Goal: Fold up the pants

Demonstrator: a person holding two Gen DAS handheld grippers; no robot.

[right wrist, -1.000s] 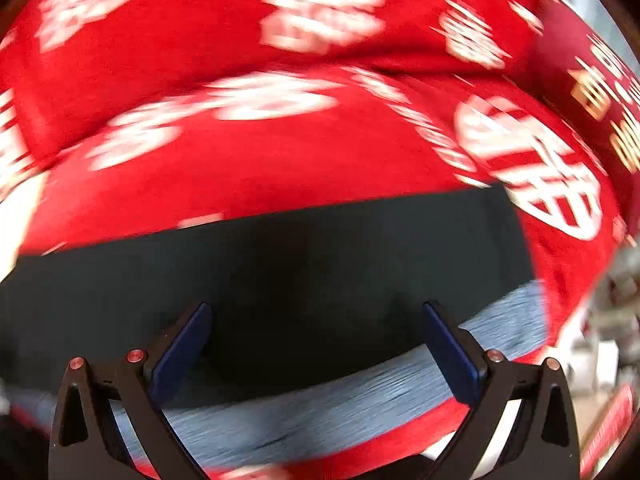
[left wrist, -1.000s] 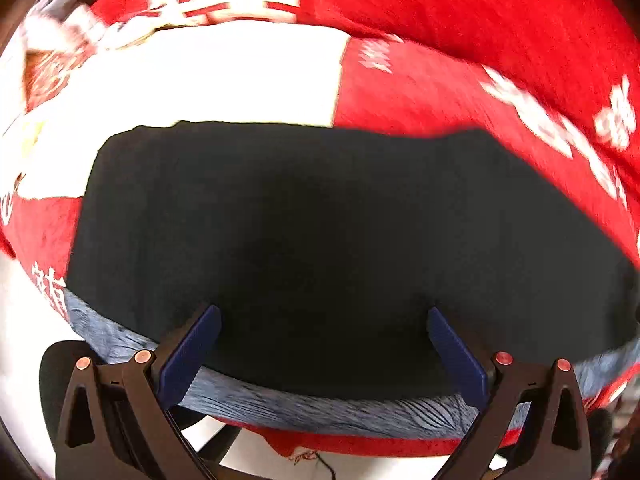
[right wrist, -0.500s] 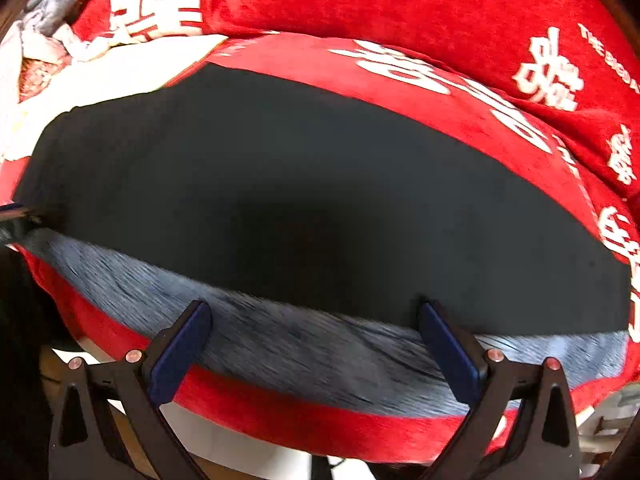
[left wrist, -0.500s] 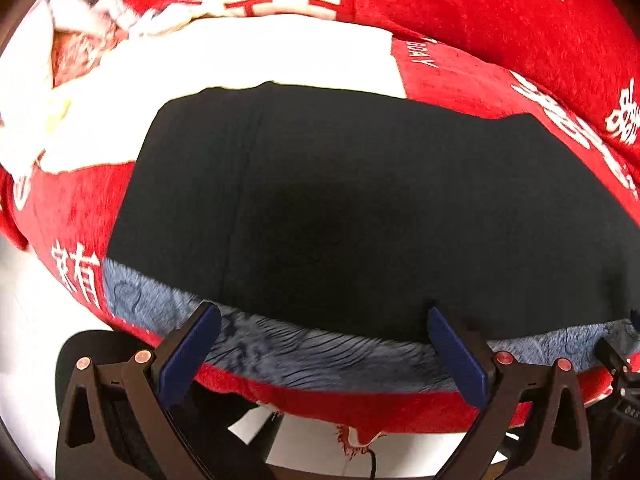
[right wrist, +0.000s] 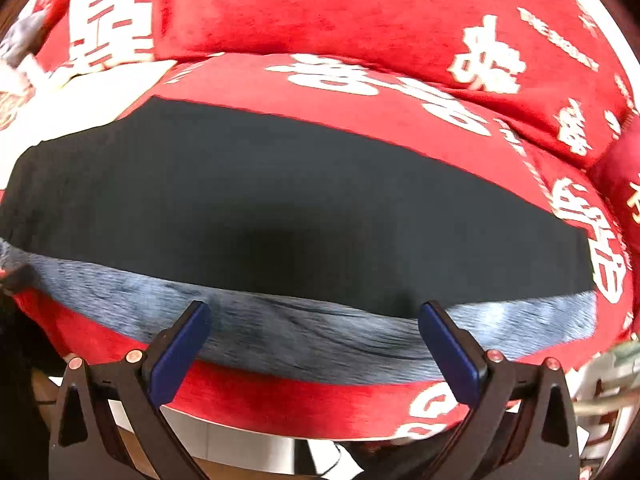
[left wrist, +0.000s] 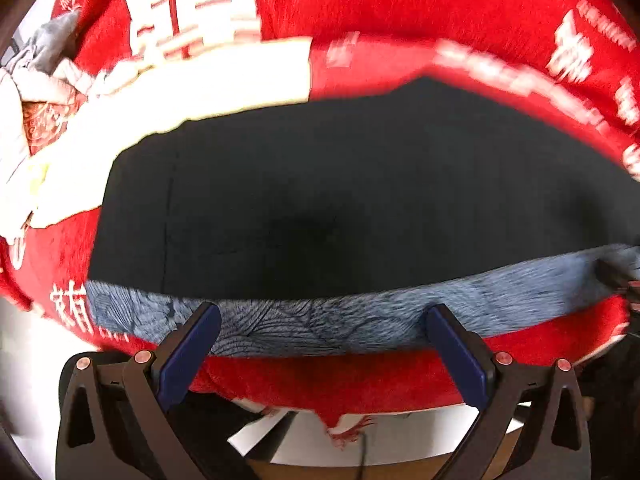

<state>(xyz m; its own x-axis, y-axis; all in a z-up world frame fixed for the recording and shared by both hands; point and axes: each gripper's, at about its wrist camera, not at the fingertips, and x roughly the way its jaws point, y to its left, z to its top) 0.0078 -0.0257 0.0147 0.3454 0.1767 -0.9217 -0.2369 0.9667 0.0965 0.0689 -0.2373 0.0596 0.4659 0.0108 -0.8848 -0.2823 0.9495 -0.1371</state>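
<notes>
Left wrist view is showing one pair of dark pants (left wrist: 340,200) lying flat on a red blanket (left wrist: 400,8) with white characters, their grey patterned band (left wrist: 320,324) running along the near edge of what carries them. One left gripper (left wrist: 322,340) is hovering just before this band, its jaws standing wide apart and holding nothing. One white cloth (left wrist: 180,92) is lying beyond the far left corner of the pants.

Right wrist view is showing the same pants (right wrist: 280,200) and band (right wrist: 300,332), with one right gripper (right wrist: 314,336) also spread open and empty above the near edge. In my judgement, the jaws could be catching the blanket (right wrist: 320,8) together with the band, because both are soft and touching; uneven lifting could also be wrinkling the fold.
</notes>
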